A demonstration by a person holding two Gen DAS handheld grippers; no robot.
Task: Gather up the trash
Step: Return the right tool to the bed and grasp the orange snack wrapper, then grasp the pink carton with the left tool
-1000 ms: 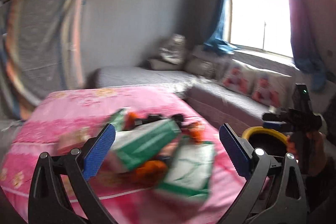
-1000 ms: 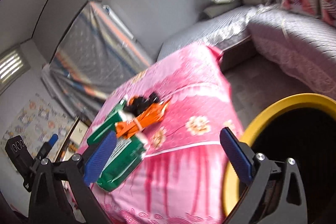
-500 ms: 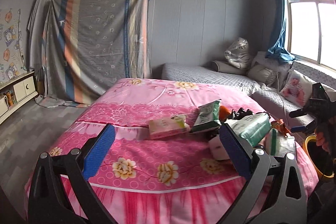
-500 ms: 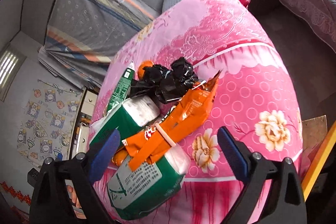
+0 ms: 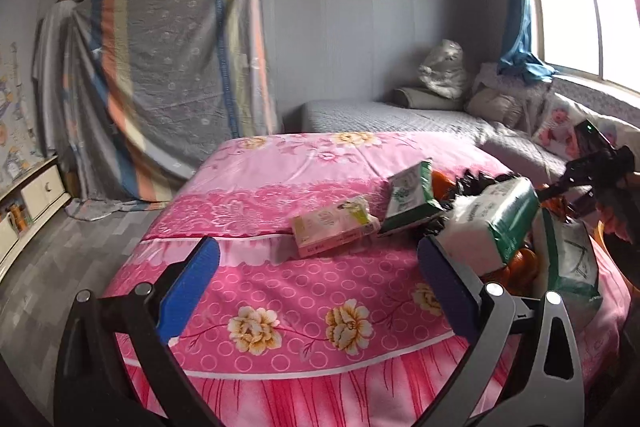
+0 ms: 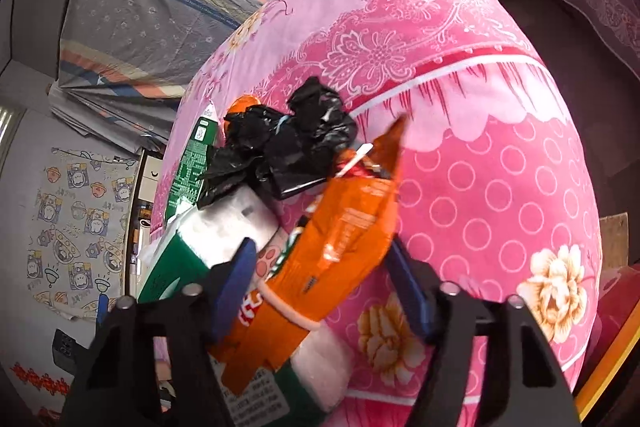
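Observation:
A pile of trash lies on the pink flowered bedspread (image 6: 500, 155). In the right wrist view an orange snack bag (image 6: 344, 235) lies over green-and-white tissue packs (image 6: 208, 247), with a crumpled black plastic bag (image 6: 288, 143) and a green packet (image 6: 192, 163) behind it. My right gripper (image 6: 322, 285) is closing with the orange bag between its blue pads; I cannot see them pressing it. My left gripper (image 5: 318, 287) hangs open over the bed's near edge with nothing between its fingers. Ahead of it lie a pink box (image 5: 334, 227), a green packet (image 5: 410, 195) and a tissue pack (image 5: 492, 223).
A yellow bin rim (image 6: 612, 359) shows at the lower right of the right wrist view. A grey sofa (image 5: 400, 115) with cushions runs under the window. A striped sheet (image 5: 168, 67) hangs on the far wall. A low cabinet (image 5: 32, 195) stands at the left.
My right gripper dropped toward the pile and its jaws narrowed around the orange bag; the bin slid out to the edge. The left view swung from the window side to the bed's front.

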